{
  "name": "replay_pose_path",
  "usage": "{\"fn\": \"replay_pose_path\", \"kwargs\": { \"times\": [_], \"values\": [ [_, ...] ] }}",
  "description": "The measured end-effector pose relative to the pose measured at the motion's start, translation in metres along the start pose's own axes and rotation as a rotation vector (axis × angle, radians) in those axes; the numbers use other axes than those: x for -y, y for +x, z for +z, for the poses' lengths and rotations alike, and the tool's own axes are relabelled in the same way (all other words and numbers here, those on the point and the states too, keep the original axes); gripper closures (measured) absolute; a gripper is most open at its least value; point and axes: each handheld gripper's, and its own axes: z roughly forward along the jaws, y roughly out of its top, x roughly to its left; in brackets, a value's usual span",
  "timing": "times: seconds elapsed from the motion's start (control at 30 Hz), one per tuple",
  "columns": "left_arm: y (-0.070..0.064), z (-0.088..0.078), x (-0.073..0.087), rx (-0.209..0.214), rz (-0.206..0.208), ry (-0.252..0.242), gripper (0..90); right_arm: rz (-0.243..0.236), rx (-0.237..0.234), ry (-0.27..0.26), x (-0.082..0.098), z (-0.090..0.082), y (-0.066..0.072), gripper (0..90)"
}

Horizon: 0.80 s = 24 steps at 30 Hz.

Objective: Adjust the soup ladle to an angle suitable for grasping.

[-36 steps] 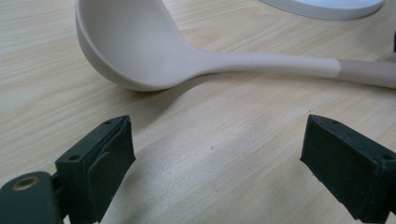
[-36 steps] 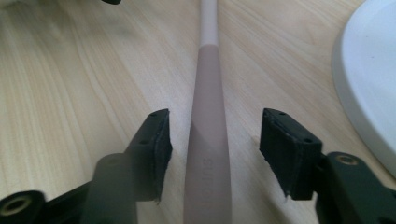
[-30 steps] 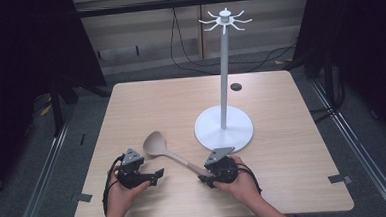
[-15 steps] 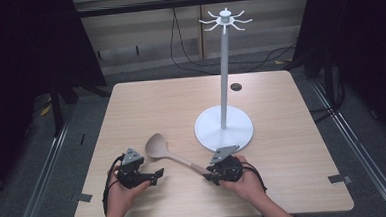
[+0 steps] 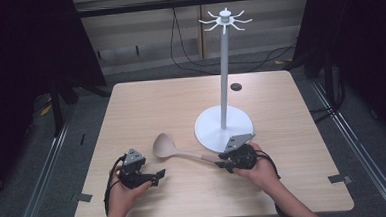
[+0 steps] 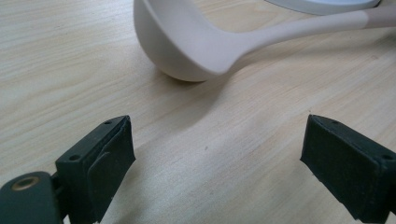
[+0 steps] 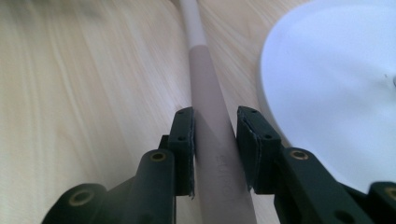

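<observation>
Right gripper (image 7: 215,154) clamped on ladle (image 5: 175,148) handle, jaws having just been closing, pads pressing both sides. Left gripper (image 6: 217,163) wide apart, nothing between, resting near ladle bowl (bowl empty, sitting on table). Ladle lying across light wood table (image 5: 180,96), handle end beside white stand (image 5: 223,87) base. Dark curtains, cables behind.

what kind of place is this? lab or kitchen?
Most likely a lab or recording bay, not a kitchen: a bare wooden table fenced by dark curtains, loose cables on the floor behind, and staged props, a ladle and a white hook stand.
</observation>
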Motion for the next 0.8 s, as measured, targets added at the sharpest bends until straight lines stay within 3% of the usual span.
{"fn": "replay_pose_path", "kwargs": {
  "times": [0.1,0.23,0.6,0.8],
  "values": [
    [0.0,0.001,0.0,0.004,-0.002,0.001,9.2,0.027,0.014,0.012,0.006,0.002,-0.002,67.3],
    [-0.001,0.002,0.0,0.002,0.0,0.004,9.2,0.083,0.022,-0.017,0.013,-0.003,-0.01,64.6],
    [-0.004,0.002,-0.005,0.021,0.03,0.002,9.2,0.106,0.034,-0.018,0.023,-0.007,-0.01,59.7],
    [-0.005,0.004,-0.006,0.021,0.023,0.0,9.2,0.157,0.069,-0.011,0.037,-0.014,-0.012,51.8]
  ]
}}
